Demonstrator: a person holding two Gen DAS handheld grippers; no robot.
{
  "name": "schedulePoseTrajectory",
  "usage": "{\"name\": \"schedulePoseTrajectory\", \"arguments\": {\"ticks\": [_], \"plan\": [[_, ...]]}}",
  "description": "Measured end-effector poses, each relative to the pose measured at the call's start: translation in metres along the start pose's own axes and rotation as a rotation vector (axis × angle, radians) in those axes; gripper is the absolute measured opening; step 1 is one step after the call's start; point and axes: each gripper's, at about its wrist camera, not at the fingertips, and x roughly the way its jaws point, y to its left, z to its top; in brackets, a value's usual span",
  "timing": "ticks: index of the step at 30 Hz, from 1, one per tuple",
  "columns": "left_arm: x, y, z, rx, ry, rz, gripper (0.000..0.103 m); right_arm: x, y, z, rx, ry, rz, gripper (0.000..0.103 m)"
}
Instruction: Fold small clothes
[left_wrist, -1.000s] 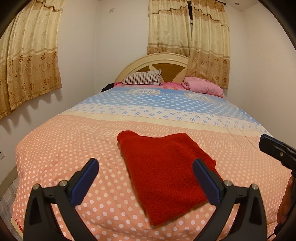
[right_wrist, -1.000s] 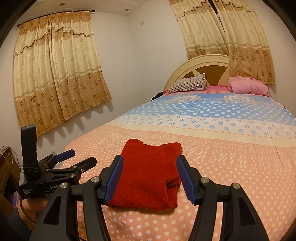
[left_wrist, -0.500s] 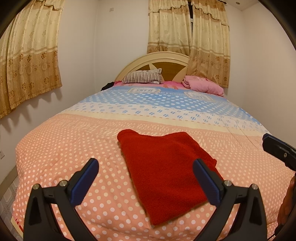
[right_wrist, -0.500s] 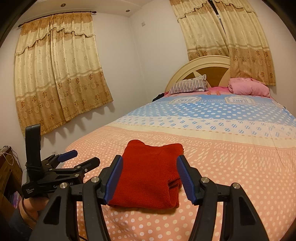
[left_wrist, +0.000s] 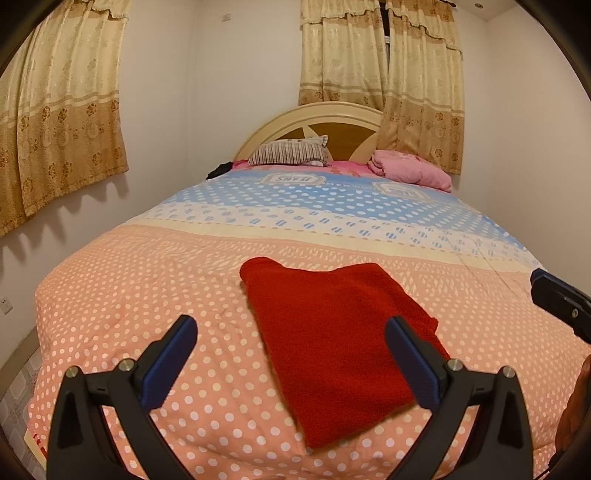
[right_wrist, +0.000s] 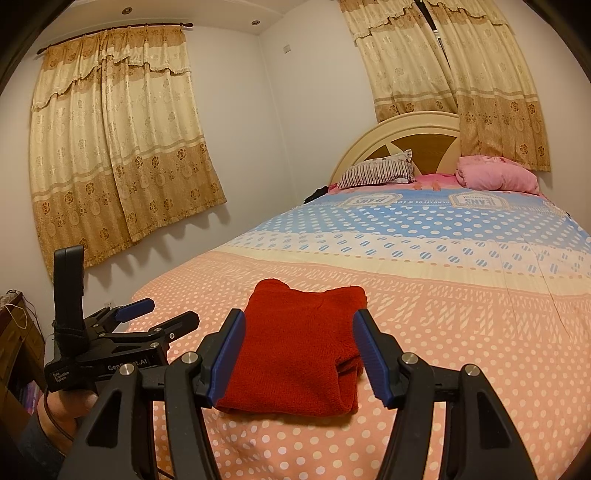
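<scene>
A red knitted garment (left_wrist: 332, 339) lies folded into a flat rectangle on the dotted peach bedcover (left_wrist: 147, 280), near the foot of the bed. It also shows in the right wrist view (right_wrist: 299, 350). My left gripper (left_wrist: 291, 354) is open and empty, held back from the garment above its near left part. My right gripper (right_wrist: 299, 354) is open and empty, held back from the garment with its near edge between the fingers in the view. The left gripper shows at the left of the right wrist view (right_wrist: 159, 314), off the bed's side.
The bedcover (right_wrist: 461, 258) turns cream and blue toward the head. A striped pillow (left_wrist: 290, 151) and a pink pillow (left_wrist: 410, 170) lie by the headboard (left_wrist: 332, 122). Curtains (right_wrist: 118, 155) hang on the left and back walls. The right gripper's tip (left_wrist: 557, 299) shows at the right edge.
Both grippers have drawn slightly back and up from the folded garment. Both stay open, and the garment has not moved.
</scene>
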Motion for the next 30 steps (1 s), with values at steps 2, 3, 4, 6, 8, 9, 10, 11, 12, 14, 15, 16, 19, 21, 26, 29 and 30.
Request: {"name": "schedulePoseTrajectory", "arguments": {"ticks": [2,3,4,6,8,9,10,11,12,14,15,16,19,21,26,29,30], "plan": [[0.0003,0.0002,0.0004,0.001,0.0,0.008,0.103,-0.0002,-0.0001,0.0,0.0,0.0,0.0,0.061],[0.0006,0.0005,0.0005,0.0,0.003,0.009,0.103,0.0,-0.0002,-0.0001,0.001,0.0,0.001,0.061],[0.001,0.0008,0.0006,-0.002,0.006,0.007,0.103,-0.0003,-0.0001,-0.0001,0.001,0.0,0.001,0.061],[0.0018,0.0016,0.0005,-0.006,0.01,0.013,0.103,-0.0003,-0.0006,0.0002,-0.001,-0.001,0.0,0.062],[0.0028,0.0018,0.0006,-0.005,0.014,0.015,0.103,-0.0006,-0.0005,0.0002,0.0,-0.001,0.001,0.062],[0.0031,0.0021,0.0007,-0.004,0.015,0.018,0.103,-0.0001,-0.0006,0.0,0.0,-0.001,0.001,0.062],[0.0039,0.0019,0.0005,-0.003,0.015,0.018,0.103,-0.0001,-0.0004,0.0,-0.001,0.0,0.001,0.062],[0.0041,0.0021,0.0005,-0.004,0.017,0.018,0.103,0.0001,-0.0006,-0.0001,0.0,0.0,0.001,0.062],[0.0043,0.0022,0.0006,-0.004,0.018,0.016,0.103,0.0,-0.0005,-0.0002,0.0,0.0,0.001,0.062],[0.0047,0.0019,0.0004,-0.002,0.02,0.018,0.103,-0.0009,-0.0005,0.0,0.0,0.0,0.002,0.062],[0.005,0.0022,0.0003,-0.002,0.021,0.02,0.103,-0.0008,-0.0004,-0.0001,0.0,0.0,0.001,0.062],[0.0047,0.0027,0.0003,-0.005,0.021,0.018,0.103,-0.0017,-0.0001,0.0001,-0.002,-0.001,0.002,0.062],[0.0057,0.0041,0.0002,-0.009,0.026,0.018,0.103,-0.003,0.0006,0.0005,-0.007,-0.001,0.004,0.062],[0.0054,0.0052,0.0002,-0.013,0.024,0.026,0.103,-0.0029,-0.0002,0.0013,-0.009,-0.001,0.005,0.062],[0.0061,0.0064,-0.0008,-0.013,0.019,0.036,0.103,-0.0034,0.0001,0.002,-0.014,-0.002,0.005,0.062],[0.0072,0.0043,-0.0024,0.0,0.022,0.033,0.103,-0.0055,-0.0042,0.0024,-0.012,-0.003,-0.007,0.062],[0.0075,0.0035,-0.0024,0.004,0.019,0.03,0.103,-0.0063,-0.0058,0.0022,-0.011,-0.004,-0.011,0.062]]}}
